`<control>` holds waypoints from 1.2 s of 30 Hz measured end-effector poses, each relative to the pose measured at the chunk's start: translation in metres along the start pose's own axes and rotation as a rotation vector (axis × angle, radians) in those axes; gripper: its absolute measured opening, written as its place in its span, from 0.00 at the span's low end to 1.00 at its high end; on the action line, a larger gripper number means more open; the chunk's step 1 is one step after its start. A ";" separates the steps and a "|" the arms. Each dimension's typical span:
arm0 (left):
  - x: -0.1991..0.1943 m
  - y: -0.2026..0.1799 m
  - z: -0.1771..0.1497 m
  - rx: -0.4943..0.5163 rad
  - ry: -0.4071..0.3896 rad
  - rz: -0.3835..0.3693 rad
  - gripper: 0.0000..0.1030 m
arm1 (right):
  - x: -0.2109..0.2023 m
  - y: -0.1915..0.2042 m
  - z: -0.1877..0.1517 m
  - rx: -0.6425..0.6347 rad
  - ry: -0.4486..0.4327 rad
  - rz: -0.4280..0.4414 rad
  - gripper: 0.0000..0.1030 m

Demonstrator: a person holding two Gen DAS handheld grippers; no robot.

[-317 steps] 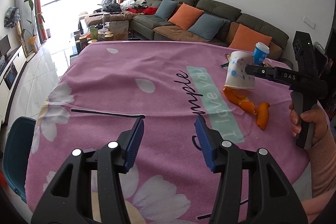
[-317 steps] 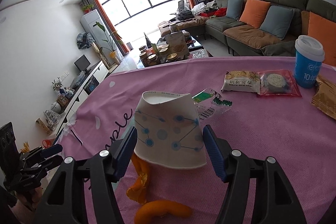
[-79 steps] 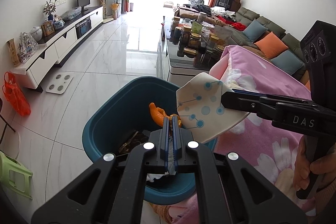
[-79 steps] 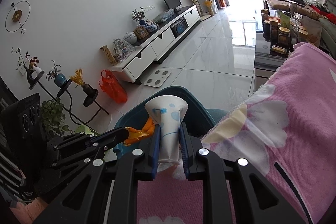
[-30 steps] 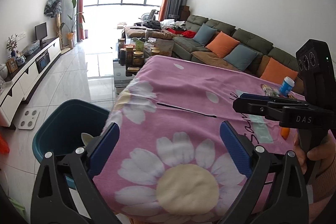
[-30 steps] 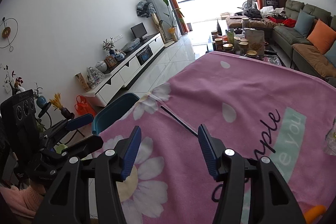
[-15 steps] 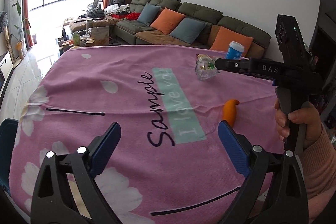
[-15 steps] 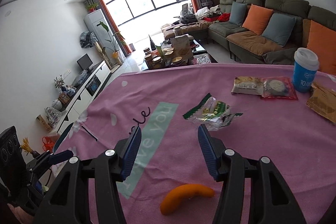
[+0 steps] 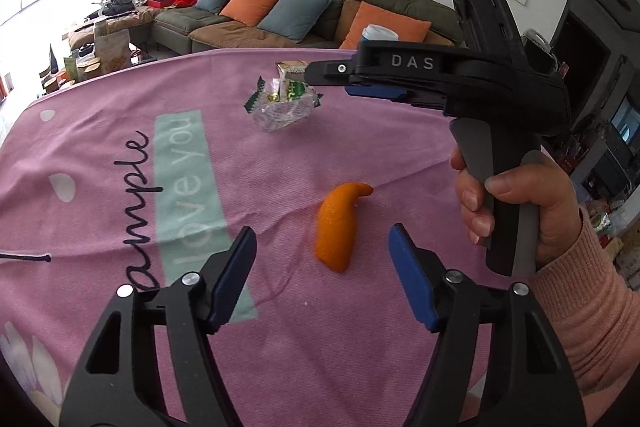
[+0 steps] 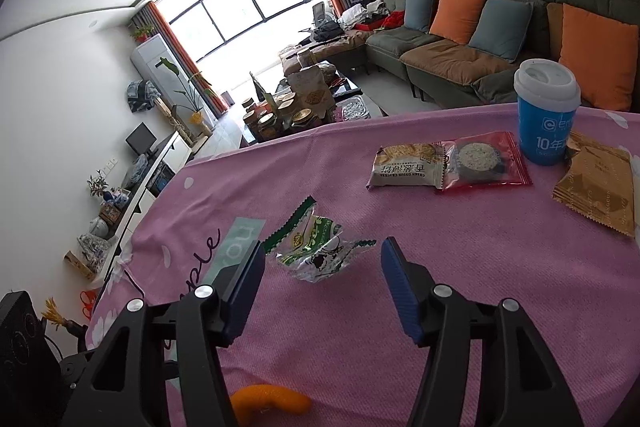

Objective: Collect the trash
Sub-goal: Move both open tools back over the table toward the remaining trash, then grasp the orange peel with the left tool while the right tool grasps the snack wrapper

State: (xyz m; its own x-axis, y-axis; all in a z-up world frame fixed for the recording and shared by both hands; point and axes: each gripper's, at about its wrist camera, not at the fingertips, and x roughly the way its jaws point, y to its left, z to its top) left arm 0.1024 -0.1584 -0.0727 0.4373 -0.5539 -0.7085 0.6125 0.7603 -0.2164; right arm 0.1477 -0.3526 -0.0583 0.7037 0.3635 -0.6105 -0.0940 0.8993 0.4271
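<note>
Left wrist view: we see our left tool [image 9: 322,255] angled down over the pink cloth [image 9: 120,131] on the worktop, its blue pads spread and closing, with nothing pressed between them. An orange peel [image 9: 339,225] lies on the cloth just ahead of the pads, in line with the gap but touching neither one. Farther off, a crumpled clear and green wrapper [image 9: 282,101] rests near the printed lettering. Our right tool [image 9: 332,77] reaches in from the right above that wrapper, gripped by a hand [image 9: 516,203] in a pink knitted sleeve [image 9: 588,311].

From the right wrist view, our right tool [image 10: 322,271] has its pads apart and opening, and the wrapper [image 10: 316,247] sits on the cloth between and just beyond the tips; neither pad presses on it. The peel [image 10: 272,405] shows at the bottom edge, near the tool's body. Well beyond, toward the far side of the worktop, lie a cracker packet [image 10: 406,165] and a red packet [image 10: 484,161] touching side by side, a blue cup with a white lid [image 10: 546,113] standing upright, and brown sachets [image 10: 596,183] just beside it.
</note>
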 end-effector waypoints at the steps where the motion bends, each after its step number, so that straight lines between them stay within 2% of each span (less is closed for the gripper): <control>1: 0.005 -0.001 0.002 0.001 0.010 -0.005 0.60 | 0.003 -0.001 0.001 0.007 0.007 0.006 0.57; 8: 0.028 -0.003 0.007 -0.008 0.060 -0.027 0.44 | 0.022 -0.005 0.005 0.041 0.050 0.037 0.58; 13: 0.038 -0.001 0.006 -0.015 0.091 -0.036 0.22 | 0.028 -0.010 0.003 0.074 0.065 0.064 0.57; 15: 0.040 0.001 0.005 -0.017 0.089 -0.037 0.22 | 0.029 -0.010 0.001 0.077 0.072 0.069 0.52; 19: 0.039 0.005 0.004 -0.027 0.083 -0.041 0.19 | 0.031 -0.011 -0.001 0.085 0.087 0.085 0.31; 22: 0.035 0.007 0.001 -0.031 0.076 -0.039 0.17 | 0.032 -0.010 -0.003 0.083 0.093 0.090 0.24; 27: 0.026 0.013 -0.002 -0.046 0.055 -0.031 0.16 | 0.029 -0.005 -0.004 0.071 0.077 0.089 0.18; 36: -0.004 0.029 -0.008 -0.061 0.002 0.022 0.15 | 0.008 0.009 -0.010 0.032 0.036 0.117 0.17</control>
State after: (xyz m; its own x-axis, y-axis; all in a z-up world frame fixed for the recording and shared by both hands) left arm 0.1133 -0.1316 -0.0820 0.4487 -0.5360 -0.7151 0.5615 0.7916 -0.2410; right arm 0.1459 -0.3396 -0.0659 0.6635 0.4742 -0.5786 -0.1509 0.8424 0.5174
